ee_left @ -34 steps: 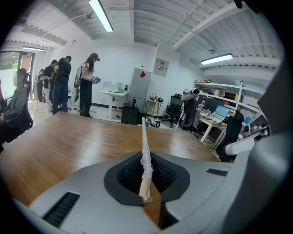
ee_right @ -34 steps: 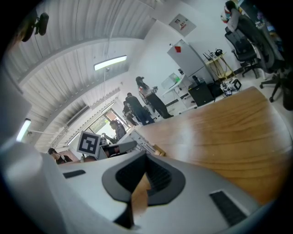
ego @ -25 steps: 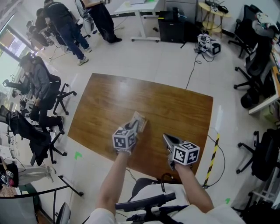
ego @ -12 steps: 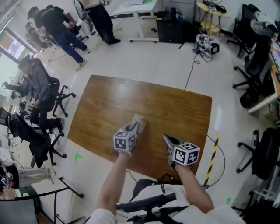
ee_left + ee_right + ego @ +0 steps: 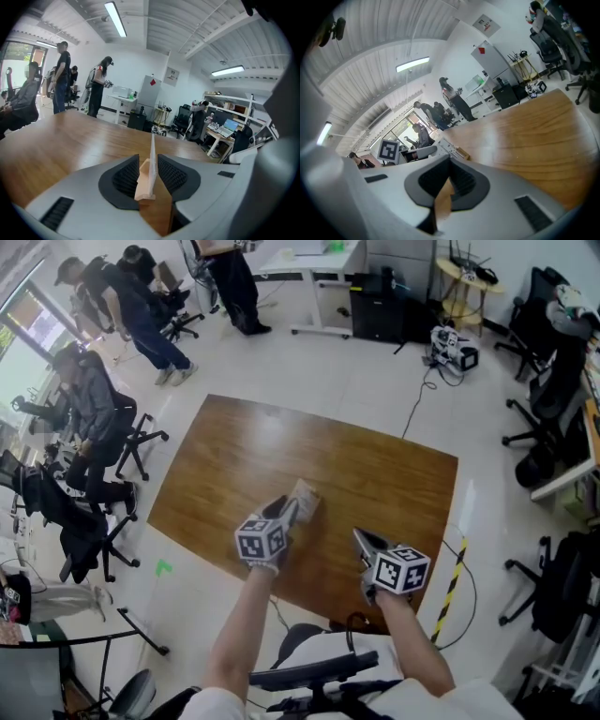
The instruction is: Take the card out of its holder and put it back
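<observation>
- which step?
- release, it seems: the left gripper (image 5: 284, 512) jaws are opening around the card (image 5: 152, 147), seated in its holder (image 5: 142, 187) at 12 o'clock.
- next?
- a straight withdrawal is called for; the right gripper (image 5: 360, 539) is seen closed, empty.

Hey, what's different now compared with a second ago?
The left gripper was shut on the card; now its jaws are opening and letting go. The card stands upright in its wooden holder between them on the table. Card and holder have not moved. The right gripper stays shut and empty near the table's front edge.
</observation>
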### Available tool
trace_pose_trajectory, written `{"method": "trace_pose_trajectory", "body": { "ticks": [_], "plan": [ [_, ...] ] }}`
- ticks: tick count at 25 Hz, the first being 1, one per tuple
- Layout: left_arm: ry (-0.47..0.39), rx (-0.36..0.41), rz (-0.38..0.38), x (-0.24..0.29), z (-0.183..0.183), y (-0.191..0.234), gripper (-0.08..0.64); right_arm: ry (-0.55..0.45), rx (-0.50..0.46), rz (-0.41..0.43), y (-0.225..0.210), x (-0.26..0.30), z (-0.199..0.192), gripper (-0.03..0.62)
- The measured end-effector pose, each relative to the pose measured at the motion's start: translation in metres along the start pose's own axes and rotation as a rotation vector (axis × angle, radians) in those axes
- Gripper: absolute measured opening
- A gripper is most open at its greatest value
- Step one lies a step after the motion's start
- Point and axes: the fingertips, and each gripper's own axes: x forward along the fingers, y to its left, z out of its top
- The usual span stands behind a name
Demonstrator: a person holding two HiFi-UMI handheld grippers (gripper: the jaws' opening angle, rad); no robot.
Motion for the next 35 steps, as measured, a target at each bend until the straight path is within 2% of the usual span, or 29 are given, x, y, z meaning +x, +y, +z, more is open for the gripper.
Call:
{"method": "trace_pose_trajectory", "body": {
  "ticks": [8, 10, 12, 16, 19, 23, 29, 35],
  "plan": [
    [-0.191, -0.072, 0.050, -0.106, 0.022, -0.005, 0.120, -0.002, -0.060, 0.037, 0.033, -0.009, 0.004, 0.011],
    [-0.232, -0.101, 0.044, -0.134, 0.020, -0.010, 0.021, -0.005, -0.082, 0.048, 0.046, -0.013, 0.004, 0.011],
    [-0.261, -0.131, 0.044, -0.160, 0.013, -0.017, 0.003, -0.002, -0.101, 0.065, 0.059, -0.018, 0.002, 0.011],
    [-0.260, -0.145, 0.074, -0.201, -0.012, -0.039, 0.003, 0.015, -0.156, 0.101, 0.086, -0.031, -0.006, 0.011],
    [-0.289, -0.170, 0.082, -0.226, -0.030, -0.059, 0.003, 0.034, -0.221, 0.126, 0.102, -0.042, -0.013, 0.012],
    [-0.301, -0.192, 0.102, -0.251, -0.062, -0.077, 0.003, 0.058, -0.297, 0.132, 0.120, -0.057, -0.039, 0.011],
    [-0.304, -0.226, 0.127, -0.270, -0.098, -0.107, 0.003, 0.089, -0.374, 0.132, 0.127, -0.090, -0.071, 0.011],
    [-0.285, -0.217, 0.143, -0.279, -0.116, -0.132, 0.003, 0.099, -0.426, 0.127, 0.125, -0.122, -0.092, 0.009]
  ]
}}
